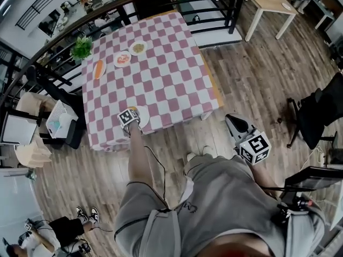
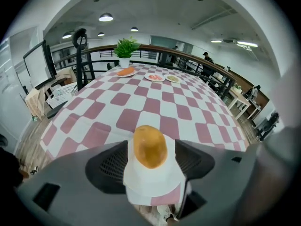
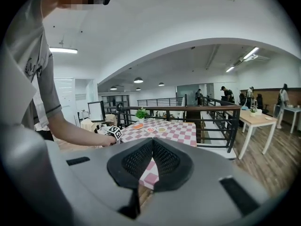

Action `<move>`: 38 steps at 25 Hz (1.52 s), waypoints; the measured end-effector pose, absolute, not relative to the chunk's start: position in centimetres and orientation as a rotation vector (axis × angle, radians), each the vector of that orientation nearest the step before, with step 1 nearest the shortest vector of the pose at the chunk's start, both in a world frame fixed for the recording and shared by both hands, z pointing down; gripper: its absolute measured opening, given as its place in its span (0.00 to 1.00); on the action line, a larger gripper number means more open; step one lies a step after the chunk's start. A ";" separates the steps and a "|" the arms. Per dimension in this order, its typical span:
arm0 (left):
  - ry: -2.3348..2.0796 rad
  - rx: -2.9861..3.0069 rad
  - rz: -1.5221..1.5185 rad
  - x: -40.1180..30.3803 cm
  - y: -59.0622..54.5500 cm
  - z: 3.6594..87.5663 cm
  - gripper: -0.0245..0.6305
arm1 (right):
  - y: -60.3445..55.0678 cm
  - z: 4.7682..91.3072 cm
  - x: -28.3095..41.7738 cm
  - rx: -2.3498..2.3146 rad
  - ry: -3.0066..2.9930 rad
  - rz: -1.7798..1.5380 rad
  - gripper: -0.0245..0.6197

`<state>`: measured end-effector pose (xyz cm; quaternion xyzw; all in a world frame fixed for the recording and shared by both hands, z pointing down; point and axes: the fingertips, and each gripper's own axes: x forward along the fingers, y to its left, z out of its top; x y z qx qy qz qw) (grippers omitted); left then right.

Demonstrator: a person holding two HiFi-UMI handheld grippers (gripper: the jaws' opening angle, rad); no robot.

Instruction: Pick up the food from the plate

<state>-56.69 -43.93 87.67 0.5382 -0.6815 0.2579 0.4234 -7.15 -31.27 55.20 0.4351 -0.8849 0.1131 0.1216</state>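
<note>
A golden-brown bun [image 2: 150, 146] lies on a white plate [image 2: 155, 185] at the near edge of the pink-and-white checked table [image 1: 161, 79]. My left gripper [image 2: 151, 144] is lowered over this plate [image 1: 143, 115], its jaws standing apart on either side of the bun, with white plate showing between pads and food. In the head view the left gripper [image 1: 134, 118] is at the table's near edge. My right gripper [image 1: 236, 125] hangs off the table over the wooden floor. In its own view the right gripper [image 3: 152, 140] has its pads together, nothing between them.
Three more plates stand at the table's far end: orange food [image 1: 99, 68], pink food [image 1: 122, 59], pale food [image 1: 138, 47]. A potted plant [image 1: 81, 47] sits at the far corner by a black railing [image 1: 214, 4]. A white basket [image 1: 60, 119] is left of the table, a black chair [image 1: 316, 114] right.
</note>
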 end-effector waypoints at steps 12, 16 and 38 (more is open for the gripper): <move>-1.597 1.279 0.640 -56.4 -45.8 93.6 0.53 | -31.4 56.7 -5.4 1.358 -2.481 0.374 0.06; -1.592 1.273 0.665 -56.6 -46.1 94.0 0.54 | -31.1 56.4 -5.3 1.386 -2.463 0.376 0.06; -1.608 1.312 0.479 -57.0 -46.1 94.0 0.55 | -30.6 56.6 -6.3 1.350 -2.482 0.379 0.06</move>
